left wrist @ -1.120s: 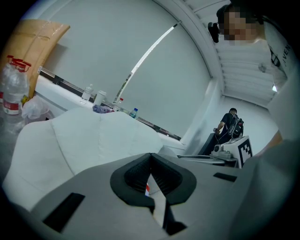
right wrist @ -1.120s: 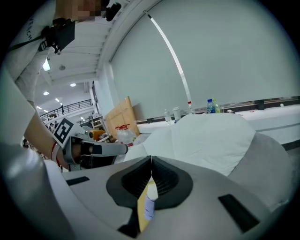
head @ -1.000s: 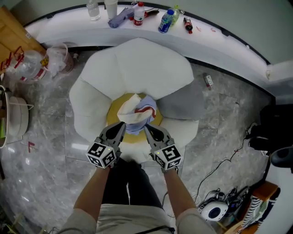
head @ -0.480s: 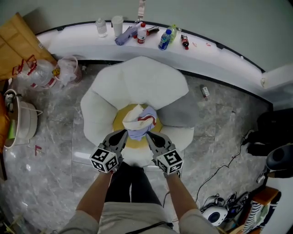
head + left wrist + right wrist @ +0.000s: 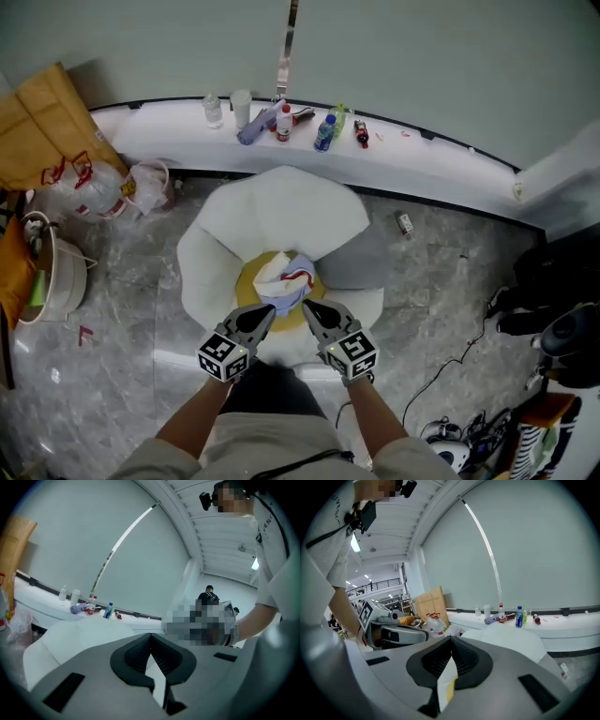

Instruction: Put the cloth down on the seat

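Note:
A crumpled white, blue and red cloth (image 5: 284, 279) hangs bunched over the yellow seat (image 5: 246, 292) of a white petal-shaped chair (image 5: 281, 206). My left gripper (image 5: 270, 310) and right gripper (image 5: 306, 306) meet at the cloth's near edge, and both are shut on it. In the left gripper view the jaws are pressed together at the left gripper (image 5: 151, 635), with a pale strip of cloth (image 5: 158, 682) caught between the pads. The right gripper (image 5: 451, 640) shows the same in its own view, with a white and yellowish strip of cloth (image 5: 446, 680) pinched between the pads.
A curved white ledge (image 5: 169, 141) behind the chair carries several bottles (image 5: 324, 132) and a cup. Plastic bags (image 5: 141, 185), a pail (image 5: 58, 277) and brown cardboard (image 5: 42, 122) lie left. A grey cushion (image 5: 364, 258) sits by the chair; a can (image 5: 405, 223) and cables (image 5: 450, 361) lie right.
Both grippers have risen together with the cloth held between them, lifting it higher above the yellow seat. The chair and floor now look farther away.

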`<state>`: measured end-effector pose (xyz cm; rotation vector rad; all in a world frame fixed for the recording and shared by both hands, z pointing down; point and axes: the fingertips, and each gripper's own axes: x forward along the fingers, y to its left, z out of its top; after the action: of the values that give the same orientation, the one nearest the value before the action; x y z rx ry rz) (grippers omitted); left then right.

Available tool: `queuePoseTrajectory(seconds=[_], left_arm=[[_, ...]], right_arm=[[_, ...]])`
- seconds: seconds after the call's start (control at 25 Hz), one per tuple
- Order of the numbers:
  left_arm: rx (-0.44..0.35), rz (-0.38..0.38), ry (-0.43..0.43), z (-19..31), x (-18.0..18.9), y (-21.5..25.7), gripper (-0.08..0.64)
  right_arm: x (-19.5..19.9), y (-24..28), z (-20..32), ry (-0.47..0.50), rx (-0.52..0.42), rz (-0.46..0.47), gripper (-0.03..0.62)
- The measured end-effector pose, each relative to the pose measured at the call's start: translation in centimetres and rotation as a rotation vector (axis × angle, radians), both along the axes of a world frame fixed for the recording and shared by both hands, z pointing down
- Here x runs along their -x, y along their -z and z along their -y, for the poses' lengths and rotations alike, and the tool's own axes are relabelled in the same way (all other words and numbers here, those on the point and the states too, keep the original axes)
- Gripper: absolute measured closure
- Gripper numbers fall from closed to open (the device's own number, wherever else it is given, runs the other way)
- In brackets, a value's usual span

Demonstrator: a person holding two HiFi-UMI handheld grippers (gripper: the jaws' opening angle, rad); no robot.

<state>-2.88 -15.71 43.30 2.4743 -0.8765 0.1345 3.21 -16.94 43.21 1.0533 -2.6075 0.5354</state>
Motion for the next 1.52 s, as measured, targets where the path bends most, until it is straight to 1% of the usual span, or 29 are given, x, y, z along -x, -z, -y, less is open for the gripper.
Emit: queuePoseTrajectory(seconds=[0.08, 0.32, 0.6, 0.72, 1.04, 1.2, 1.36, 1.52], left_arm=[[-0.025, -0.008, -0.026, -0.4, -0.4, 2.0, 0.546], [-0.074, -0.030, -0.047, -1.2, -0.6, 6.9, 0.546], [-0.128, -0.003, -0.093, -1.8, -0.9, 10.1, 0.546], [-0.137, -0.013, -0.084, -2.1, -0.6, 11.2, 0.546], [-0.152, -0.021, -0.089, -2.9, 0.1, 13.5, 0.546], [-0.144, -0.031, -0.084, -3.5, 0.3, 13.9, 0.546], [-0.153, -0.042, -0.068, -3.0, 0.9, 14.6, 0.546], [-0.145, -0.050, -0.051, -2.7, 1.7, 14.9, 0.546]], right_arm=[[0.2, 1.8, -0.3, 0.001, -0.019, 0.004, 0.574], [0.5, 6.3, -1.7, 0.000, -0.054, 0.032, 0.574], [0.5, 8.5, -2.6, -0.021, -0.045, 0.056, 0.574], [0.7, 9.6, -3.0, -0.026, -0.044, 0.069, 0.574], [1.3, 12.0, -2.9, 0.016, -0.051, 0.073, 0.574], [1.7, 12.3, -3.4, 0.028, -0.033, 0.067, 0.574], [2.3, 12.4, -2.9, 0.034, -0.027, 0.063, 0.574], [2.8, 12.6, -2.6, 0.044, -0.016, 0.066, 0.574]])
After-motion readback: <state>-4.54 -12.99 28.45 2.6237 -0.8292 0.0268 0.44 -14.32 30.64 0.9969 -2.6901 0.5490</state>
